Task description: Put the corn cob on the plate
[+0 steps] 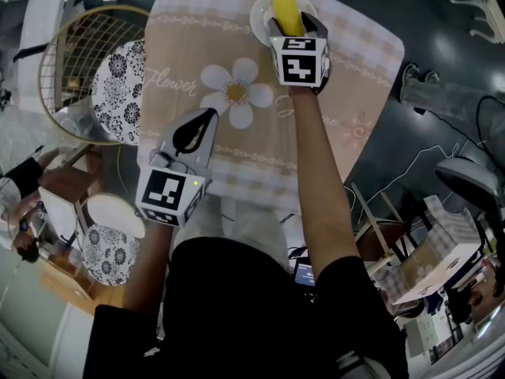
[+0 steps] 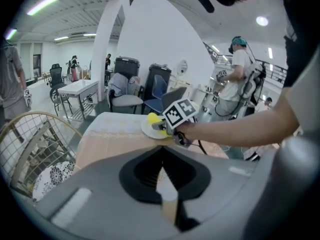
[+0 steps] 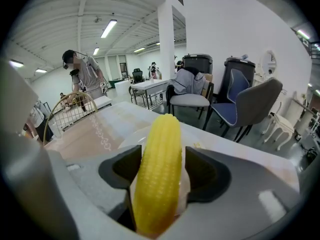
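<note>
At the far left of the head view, cut off by the frame edge: round wire basket [image 1: 59,46] of thin gold mesh, with a black-and-white flowered dish [image 1: 118,81] half covered by its rim. Lower left, a second patterned dish [image 1: 110,251], partly behind the person's arm.

Next, left gripper [image 1: 208,118]: smooth grey plastic tapering to a point, held over the near part of the tablecloth [image 1: 237,160]. Fingers pressed together, nothing between them. Cloth itself soft-looking, checked in beige and white, with a big printed daisy in the middle and script lettering only partly legible.

Further right, toward the far edge of the cloth, a small round white plate [image 1: 259,16], mostly covered from above. Over its middle the corn cob [image 1: 286,8]: bright yellow, bumpy rows of kernels, rounded tip. Near end hidden inside the right gripper [image 1: 297,24], fingers clamped on the cob's two sides. Contact between cob and plate: impossible to tell.

Beyond the cloth in the right gripper view, a padded grey chair [image 3: 192,100] and a blue chair [image 3: 239,111], both soft and blurred.
</note>
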